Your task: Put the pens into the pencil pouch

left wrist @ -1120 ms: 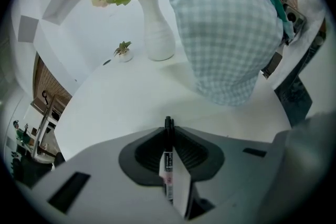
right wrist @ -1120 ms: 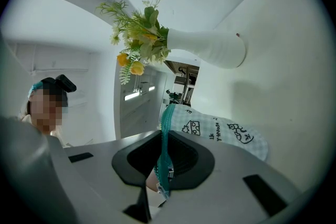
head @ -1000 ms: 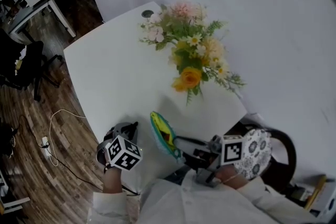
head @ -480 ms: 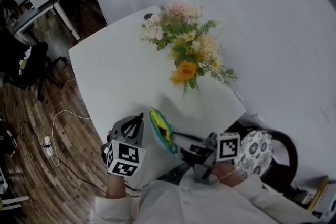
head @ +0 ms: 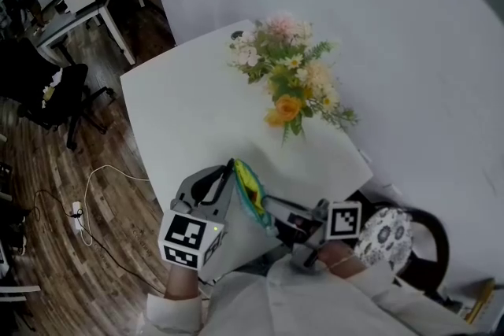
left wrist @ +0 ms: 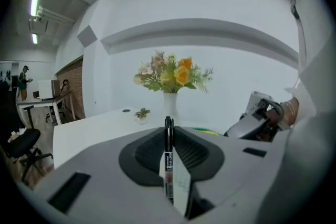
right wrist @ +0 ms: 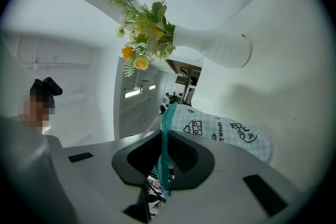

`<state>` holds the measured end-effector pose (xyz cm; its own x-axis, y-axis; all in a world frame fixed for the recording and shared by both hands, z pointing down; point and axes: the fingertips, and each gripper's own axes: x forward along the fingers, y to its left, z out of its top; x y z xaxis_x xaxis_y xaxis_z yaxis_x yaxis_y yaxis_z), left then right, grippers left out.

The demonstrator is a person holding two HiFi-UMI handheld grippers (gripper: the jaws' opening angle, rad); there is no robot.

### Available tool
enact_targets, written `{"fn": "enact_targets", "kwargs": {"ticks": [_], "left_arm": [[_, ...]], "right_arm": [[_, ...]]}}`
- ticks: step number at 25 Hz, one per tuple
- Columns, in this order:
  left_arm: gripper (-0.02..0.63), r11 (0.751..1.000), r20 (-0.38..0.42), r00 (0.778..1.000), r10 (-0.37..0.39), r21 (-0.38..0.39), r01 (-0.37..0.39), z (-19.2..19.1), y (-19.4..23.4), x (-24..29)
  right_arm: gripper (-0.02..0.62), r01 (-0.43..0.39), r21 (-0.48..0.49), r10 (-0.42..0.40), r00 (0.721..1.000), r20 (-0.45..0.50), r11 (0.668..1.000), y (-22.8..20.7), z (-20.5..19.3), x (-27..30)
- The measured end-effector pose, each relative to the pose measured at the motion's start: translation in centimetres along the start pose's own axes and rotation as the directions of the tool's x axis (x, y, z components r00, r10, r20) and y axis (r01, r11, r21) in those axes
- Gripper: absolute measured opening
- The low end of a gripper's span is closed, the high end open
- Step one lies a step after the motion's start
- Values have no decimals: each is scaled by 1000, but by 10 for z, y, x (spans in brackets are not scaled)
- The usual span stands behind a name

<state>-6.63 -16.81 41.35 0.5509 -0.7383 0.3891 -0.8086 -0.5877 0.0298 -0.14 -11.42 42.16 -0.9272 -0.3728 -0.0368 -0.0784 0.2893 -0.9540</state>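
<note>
pen [left wrist: 168, 157], black with a white label, stands upright between the jaws of the left gripper [left wrist: 169, 131], which are closed onto it with only the pen's width between them. in the head view this gripper is raised over the near edge of the white table [head: 185, 118], its tips just beside the open mouth of the pencil pouch [head: 250, 199]. i cannot tell whether the pen touches the pouch. the right gripper [right wrist: 164, 162] has its jaws pinched nearly together on the pouch's teal zip edge and holds it up off the table, the opening turned toward the left gripper. the pouch's pale checked cloth with small drawings sticks out beyond those jaws. farther back on the table stands a white vase [left wrist: 169, 105] of yellow, pink and white flowers [head: 293, 83]. a black office chair [head: 55, 90] stands on the wooden floor [head: 110, 193] to the left.
</note>
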Motion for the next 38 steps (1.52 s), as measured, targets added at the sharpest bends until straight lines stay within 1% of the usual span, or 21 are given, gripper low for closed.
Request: {"fn": "enact_targets", "kwargs": {"ticks": [5,9,11,13,16,21,23,27,38], "left_arm": [[60,999,132,991,3,-43,2,38,3,-9],[60,991,234,972,-16,-124,46,64,5,-17],[60,983,299,954,-32,-165,85,78,2,-22],[60,975,361,931,-45,-186,119,90,-1,-27],[60,974,430,901,-56,-175,144,105,-3,-31],[61,968,516,852,-89,-156,196,125,-7,-37],[61,969,533,840,-96,-141,201,129,-9,-37],[61,969,536,837,-108,-132,210,126,-16,-33],[61,959,510,852,-121,-163,234,107,-25,-25]], "right_arm": [[40,-5,-16,5,1000,-13,1000,1,1,3],[40,-3,-17,3,1000,-14,1000,0,3,6],[40,-6,-17,6,1000,-15,1000,1,4,7],[40,-13,-17,12,1000,-17,1000,3,4,8],[40,-19,-21,19,1000,-17,1000,5,7,10],[40,-18,-26,17,1000,-23,1000,6,8,11],[40,-23,-30,22,999,-25,999,7,8,12],[40,-27,-26,27,999,-27,999,7,9,13],[40,-25,-17,25,999,-22,1000,7,9,12]]}}
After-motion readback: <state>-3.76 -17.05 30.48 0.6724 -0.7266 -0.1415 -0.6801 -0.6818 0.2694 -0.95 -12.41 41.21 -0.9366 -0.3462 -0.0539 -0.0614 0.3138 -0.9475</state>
